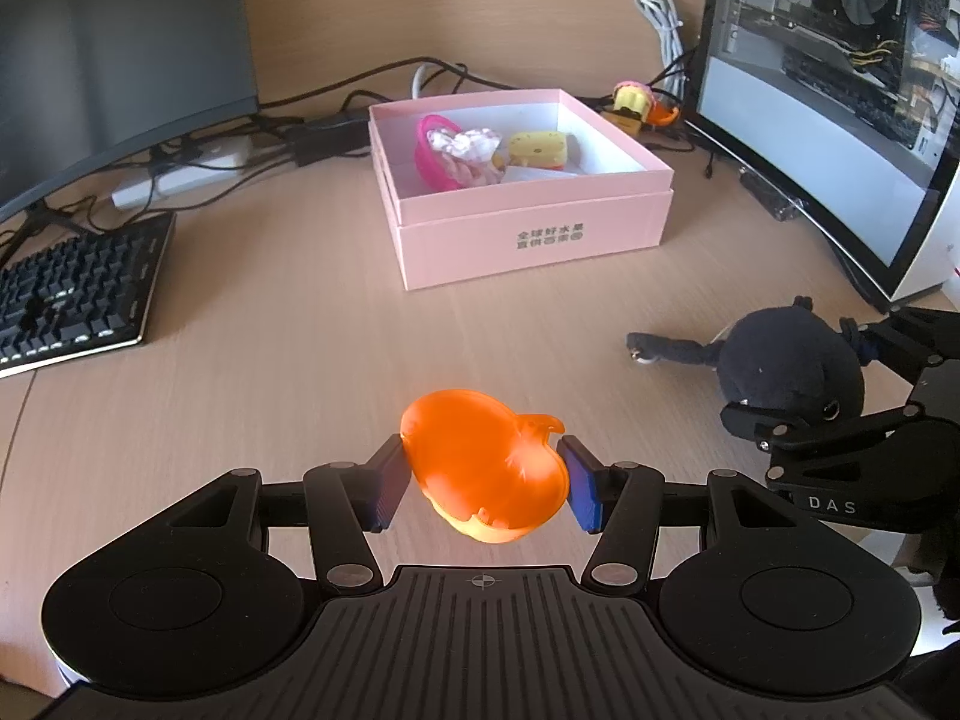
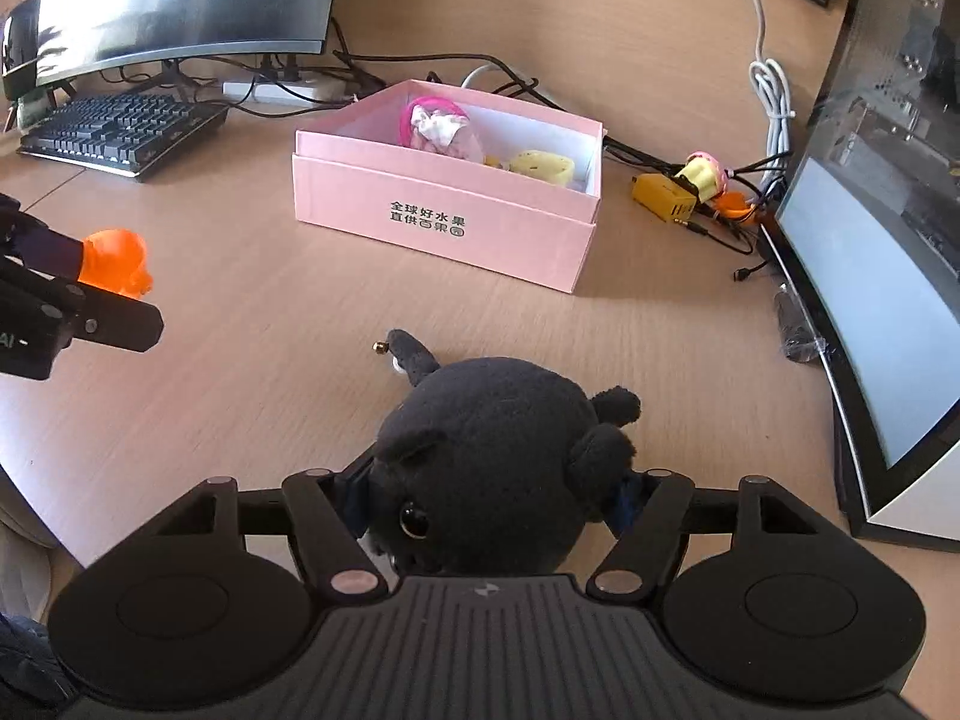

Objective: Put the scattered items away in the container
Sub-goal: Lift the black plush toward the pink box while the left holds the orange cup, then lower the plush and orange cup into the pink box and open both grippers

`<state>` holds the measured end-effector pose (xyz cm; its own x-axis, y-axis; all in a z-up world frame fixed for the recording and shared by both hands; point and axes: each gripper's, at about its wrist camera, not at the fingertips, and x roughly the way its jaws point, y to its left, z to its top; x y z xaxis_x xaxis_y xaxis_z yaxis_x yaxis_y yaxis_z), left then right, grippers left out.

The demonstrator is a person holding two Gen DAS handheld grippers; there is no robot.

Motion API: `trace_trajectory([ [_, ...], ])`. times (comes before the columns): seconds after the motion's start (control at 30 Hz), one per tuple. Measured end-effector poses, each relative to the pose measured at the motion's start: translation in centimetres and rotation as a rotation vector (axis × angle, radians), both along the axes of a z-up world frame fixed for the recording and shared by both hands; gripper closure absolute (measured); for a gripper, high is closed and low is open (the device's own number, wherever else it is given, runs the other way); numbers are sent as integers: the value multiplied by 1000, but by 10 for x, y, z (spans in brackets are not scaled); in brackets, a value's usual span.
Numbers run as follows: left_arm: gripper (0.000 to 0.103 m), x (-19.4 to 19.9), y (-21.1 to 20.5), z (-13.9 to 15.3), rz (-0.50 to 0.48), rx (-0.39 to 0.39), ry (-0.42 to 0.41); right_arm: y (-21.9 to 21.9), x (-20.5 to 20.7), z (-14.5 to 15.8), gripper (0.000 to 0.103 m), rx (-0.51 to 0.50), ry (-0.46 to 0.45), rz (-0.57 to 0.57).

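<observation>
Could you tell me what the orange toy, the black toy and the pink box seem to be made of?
Orange toy: likely translucent plastic, glossy; light glows through it. Black toy: plush fabric, matte; fuzzy nap, soft ears. Pink box: probably cardboard, matte; thin straight walls, printed text.

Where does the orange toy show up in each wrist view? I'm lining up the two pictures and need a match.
Left wrist view: the orange toy sits low in the centre, clamped between the left tool's blue pads.
Right wrist view: the orange toy is at the far left edge, partly hidden by the left tool.
Shared landmark: the pink box on the desk beyond it.
</observation>
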<state>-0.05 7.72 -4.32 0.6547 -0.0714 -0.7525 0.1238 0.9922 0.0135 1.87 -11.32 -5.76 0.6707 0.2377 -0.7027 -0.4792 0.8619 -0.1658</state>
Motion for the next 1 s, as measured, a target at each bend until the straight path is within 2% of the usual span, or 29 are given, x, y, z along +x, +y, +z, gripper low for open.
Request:
trace_trajectory([
  [0.3, 44, 6, -14, 3, -45, 3, -15, 2, -12, 24, 34, 30, -70, 30],
  [0.5, 44, 22, -21, 11, -57, 7, -43, 3, 2, 51, 34, 65, -133, 44],
  [0.63, 44, 47, -26, 22, -51, 18, -81, 9, 29, 71, 34, 99, -182, 52],
  [0.87, 44, 110, -29, 58, -40, 38, -212, 22, 97, 115, 34, 193, -271, 68],
  [1.0, 44, 154, -24, 73, -14, 40, -248, 26, 146, 135, 34, 281, -271, 68],
])
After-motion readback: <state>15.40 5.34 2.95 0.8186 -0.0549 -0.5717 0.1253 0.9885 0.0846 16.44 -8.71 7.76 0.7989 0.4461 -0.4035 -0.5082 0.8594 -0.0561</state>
